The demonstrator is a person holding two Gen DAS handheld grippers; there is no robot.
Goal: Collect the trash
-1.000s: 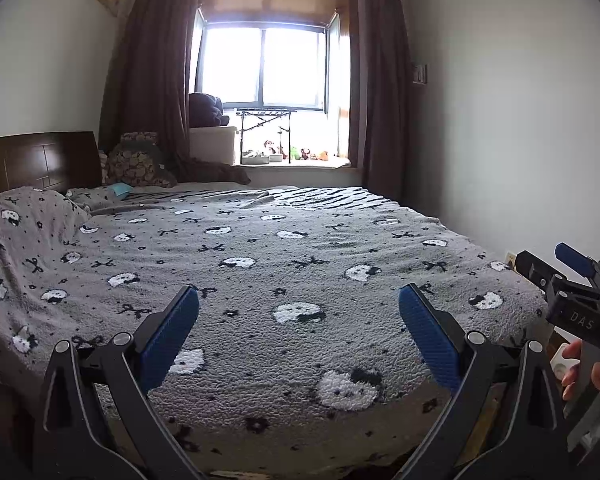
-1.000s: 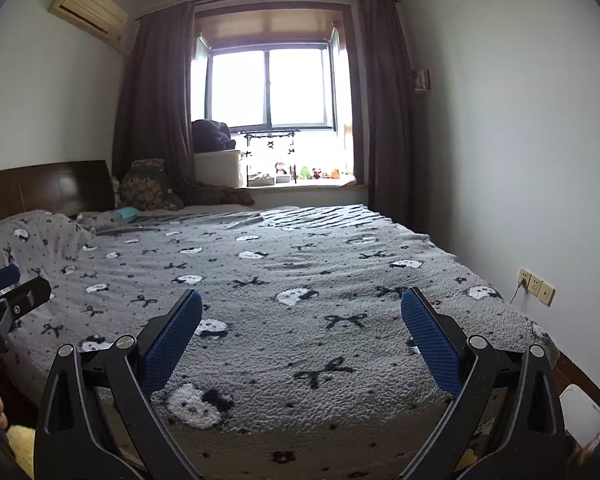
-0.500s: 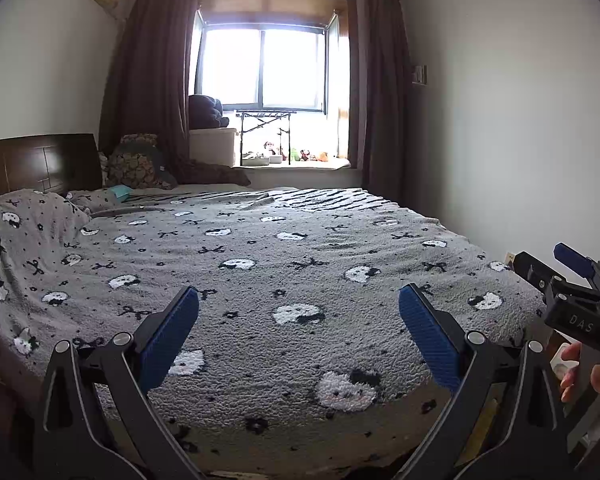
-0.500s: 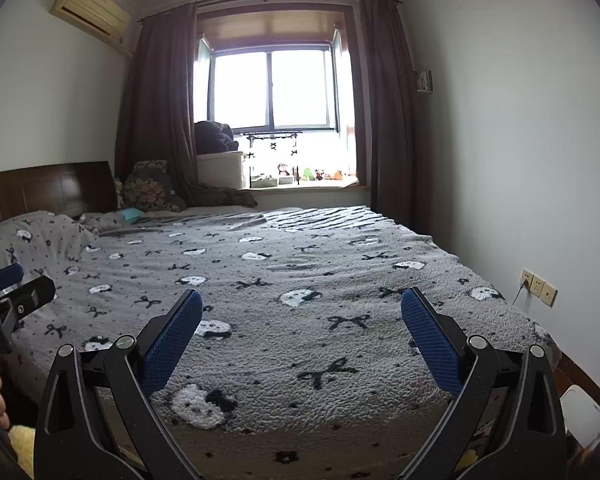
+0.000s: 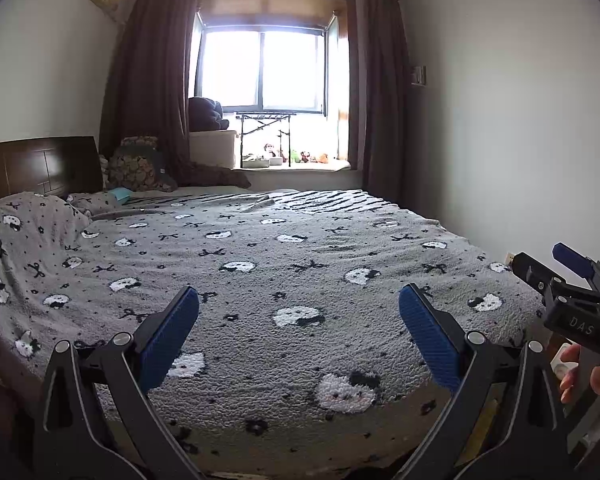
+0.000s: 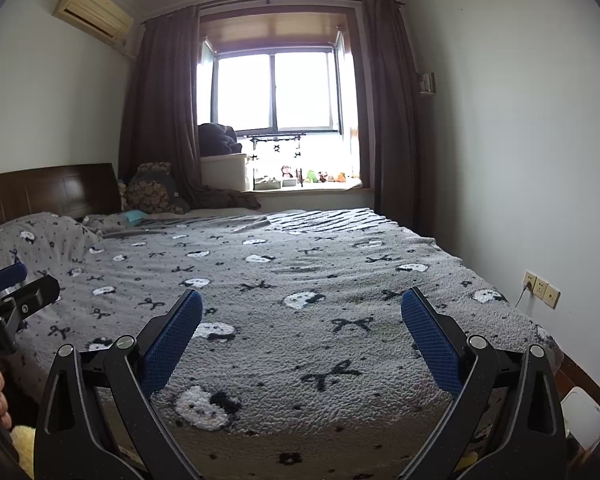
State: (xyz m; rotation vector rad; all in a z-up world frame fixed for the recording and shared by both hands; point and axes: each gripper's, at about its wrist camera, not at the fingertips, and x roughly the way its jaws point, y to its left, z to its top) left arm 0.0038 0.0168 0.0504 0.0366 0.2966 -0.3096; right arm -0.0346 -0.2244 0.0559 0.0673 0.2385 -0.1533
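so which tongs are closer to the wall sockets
Right. The right tongs sit on the side of the bed nearest the wall sockets; the left tongs are further over toward the headboard.

A small teal item [image 5: 121,193] lies flat beside the pillow [image 5: 32,224].

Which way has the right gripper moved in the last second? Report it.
Yes, the right gripper moved slightly up and left: in its view the air conditioner and wall sockets now sit a little lower and further right.
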